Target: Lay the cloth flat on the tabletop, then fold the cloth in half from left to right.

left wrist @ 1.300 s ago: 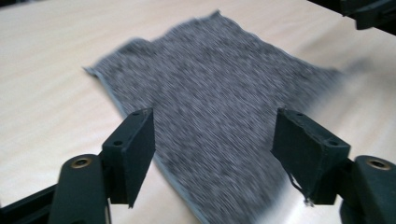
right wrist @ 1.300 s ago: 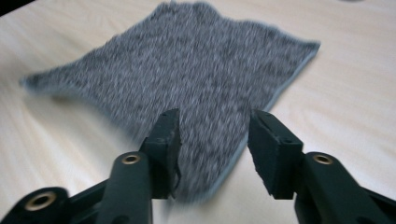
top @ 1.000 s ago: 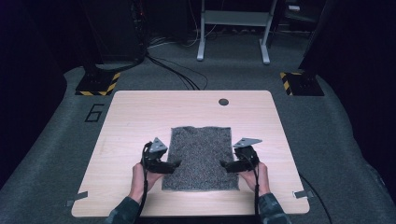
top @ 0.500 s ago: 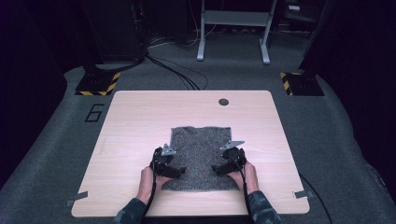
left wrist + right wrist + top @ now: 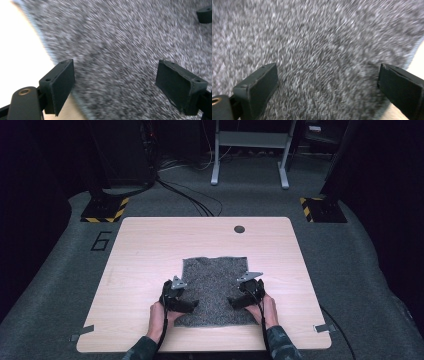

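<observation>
Both our hands have come in from the cloth's (image 5: pixel 215 287) sides onto its near corners on the table (image 5: pixel 145 250), left gripper (image 5: pixel 192 304) and right gripper (image 5: pixel 234 303) gaping wide, the right just widened, nothing pinched yet, ready to grab.

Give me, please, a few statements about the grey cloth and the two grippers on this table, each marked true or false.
1. The grey cloth lies flat on the wooden table. True.
2. The left gripper is clamped on a folded corner of the cloth. False: its jaws stand wide apart over the cloth's edge, pinching nothing.
3. The right gripper has its jaws open above the cloth. True.
4. Both grippers are at the cloth's far edge. False: they are at its near part, one at each side.
5. A dark round hole sits in the table beyond the cloth. True.
</observation>
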Action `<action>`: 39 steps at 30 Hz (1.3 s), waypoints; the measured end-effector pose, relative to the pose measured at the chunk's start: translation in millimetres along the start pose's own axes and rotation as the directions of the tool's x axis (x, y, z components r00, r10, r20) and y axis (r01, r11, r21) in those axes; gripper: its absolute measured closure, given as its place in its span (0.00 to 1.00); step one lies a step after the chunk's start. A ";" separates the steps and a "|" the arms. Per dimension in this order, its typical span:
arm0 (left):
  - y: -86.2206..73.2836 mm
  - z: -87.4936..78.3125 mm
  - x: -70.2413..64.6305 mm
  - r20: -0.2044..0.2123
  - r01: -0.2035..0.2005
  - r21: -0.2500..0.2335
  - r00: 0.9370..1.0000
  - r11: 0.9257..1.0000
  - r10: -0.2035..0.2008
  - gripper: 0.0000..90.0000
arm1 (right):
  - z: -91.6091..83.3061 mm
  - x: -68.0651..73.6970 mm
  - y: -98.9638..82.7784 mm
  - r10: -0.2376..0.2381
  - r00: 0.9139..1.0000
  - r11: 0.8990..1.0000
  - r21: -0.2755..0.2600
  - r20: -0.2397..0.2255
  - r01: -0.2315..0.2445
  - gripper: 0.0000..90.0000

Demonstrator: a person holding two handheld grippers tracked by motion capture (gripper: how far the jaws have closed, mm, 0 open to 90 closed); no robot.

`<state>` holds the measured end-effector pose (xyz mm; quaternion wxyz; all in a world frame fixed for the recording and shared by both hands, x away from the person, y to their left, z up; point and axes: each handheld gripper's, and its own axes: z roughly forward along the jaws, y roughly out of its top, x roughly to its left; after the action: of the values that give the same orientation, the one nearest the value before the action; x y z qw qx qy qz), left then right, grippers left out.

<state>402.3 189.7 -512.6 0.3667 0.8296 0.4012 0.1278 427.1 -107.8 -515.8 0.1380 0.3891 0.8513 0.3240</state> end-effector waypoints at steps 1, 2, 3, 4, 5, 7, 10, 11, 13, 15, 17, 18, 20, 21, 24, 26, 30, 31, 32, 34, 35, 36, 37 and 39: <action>1.7 -4.8 4.1 -0.008 0.009 -0.011 1.000 1.000 -0.010 0.17 | -6.2 0.8 0.6 0.016 1.000 0.999 -0.032 -0.002 -0.016 0.04; 2.6 -7.1 6.6 -0.009 0.022 -0.024 1.000 0.999 -0.022 0.17 | -6.2 0.8 0.6 0.016 1.000 0.999 -0.032 -0.002 -0.016 0.04; 3.9 -10.4 10.5 -0.012 0.041 -0.040 0.999 0.998 -0.041 0.17 | -8.4 0.9 0.8 0.005 1.000 0.999 -0.040 -0.005 -0.005 0.04; 5.0 -12.3 14.9 -0.016 0.057 -0.059 0.998 0.997 -0.058 0.17 | -11.3 2.5 1.3 0.010 1.000 0.999 -0.044 -0.008 -0.010 0.04; 7.1 -16.2 21.3 -0.031 0.058 -0.060 0.998 0.996 -0.060 0.17 | -17.4 7.6 1.9 0.014 1.000 0.998 -0.062 -0.018 -0.015 0.05; 9.8 -19.2 28.6 -0.036 0.081 -0.080 0.996 0.993 -0.084 0.17 | -21.4 13.0 2.7 0.016 1.000 0.997 -0.074 -0.025 -0.018 0.05; 14.8 -22.7 39.4 -0.055 0.099 -0.090 0.993 0.991 -0.104 0.17 | -25.7 20.7 4.0 0.019 0.999 0.996 -0.081 -0.029 -0.021 0.05; 16.3 -23.2 43.6 -0.055 0.103 -0.089 0.993 0.991 -0.108 0.17 | -26.5 23.0 4.5 0.015 0.999 0.996 -0.087 -0.039 -0.018 0.05; 18.7 -21.2 48.3 -0.057 0.117 -0.095 0.991 0.989 -0.123 0.17 | -28.1 30.6 6.0 0.004 0.999 0.997 -0.082 -0.043 -0.008 0.05; 21.4 -19.0 51.3 -0.062 0.119 -0.091 0.990 0.989 -0.124 0.17 | -29.1 39.0 7.9 -0.013 0.999 0.996 -0.084 -0.052 0.009 0.05; 25.9 -15.3 54.8 -0.070 0.114 -0.081 0.990 0.990 -0.120 0.17 | -30.2 52.2 12.0 -0.030 0.997 0.996 -0.088 -0.074 0.024 0.06; 27.2 -13.3 55.8 -0.081 0.111 -0.085 0.990 0.990 -0.118 0.17 | -30.2 55.0 13.0 -0.049 0.996 0.995 -0.088 -0.078 0.042 0.06; 31.5 -7.9 60.2 -0.080 0.114 -0.075 0.990 0.991 -0.120 0.17 | -30.6 61.1 15.2 -0.057 0.995 0.995 -0.090 -0.083 0.050 0.06; 33.8 -5.5 62.6 -0.083 0.117 -0.064 0.989 0.991 -0.122 0.17 | -30.3 63.9 16.3 -0.064 0.994 0.994 -0.097 -0.088 0.056 0.06; 39.7 2.2 70.9 -0.082 0.132 -0.056 0.987 0.990 -0.136 0.17 | -27.4 80.2 21.8 -0.079 0.989 0.991 -0.118 -0.125 0.064 0.07; 44.7 6.0 75.4 -0.091 0.132 -0.050 0.987 0.990 -0.136 0.17 | -25.7 85.4 22.7 -0.079 0.988 0.991 -0.117 -0.129 0.064 0.07; 52.9 12.4 79.8 -0.090 0.148 -0.057 0.984 0.987 -0.153 0.18 | -17.2 108.1 25.6 -0.091 0.982 0.993 -0.095 -0.168 0.075 0.08; 54.6 13.4 80.7 -0.094 0.137 -0.053 0.985 0.989 -0.142 0.18 | -15.8 111.3 25.9 -0.100 0.979 0.992 -0.097 -0.177 0.084 0.09; 55.9 14.5 81.0 -0.088 0.139 -0.047 0.986 0.989 -0.143 0.18 | -13.7 116.6 26.1 -0.103 0.978 0.992 -0.096 -0.182 0.087 0.09; 59.3 19.0 82.7 -0.095 0.140 -0.046 0.985 0.989 -0.144 0.18 | -9.0 125.3 26.7 -0.117 0.974 0.990 -0.099 -0.194 0.099 0.12; 60.4 20.7 83.1 -0.094 0.148 -0.051 0.984 0.988 -0.152 0.18 | -6.2 131.5 27.6 -0.126 0.973 0.989 -0.097 -0.194 0.109 0.17; 61.2 21.8 84.0 -0.094 0.142 -0.044 0.985 0.989 -0.145 0.19 | -4.4 136.5 28.4 -0.126 0.973 0.990 -0.089 -0.194 0.110 0.17; 62.4 24.7 84.0 -0.092 0.149 -0.047 0.984 0.988 -0.153 0.19 | -2.4 139.5 28.9 -0.135 0.970 0.988 -0.095 -0.202 0.118 0.18; 63.6 28.6 84.3 -0.097 0.149 -0.047 0.983 0.988 -0.153 0.22 | 1.2 150.1 31.2 -0.152 0.965 0.986 -0.098 -0.214 0.134 0.24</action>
<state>507.6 213.3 -494.3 0.3711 0.7818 0.4784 0.1492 346.6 20.8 -493.6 0.0814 0.2822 0.8730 0.3894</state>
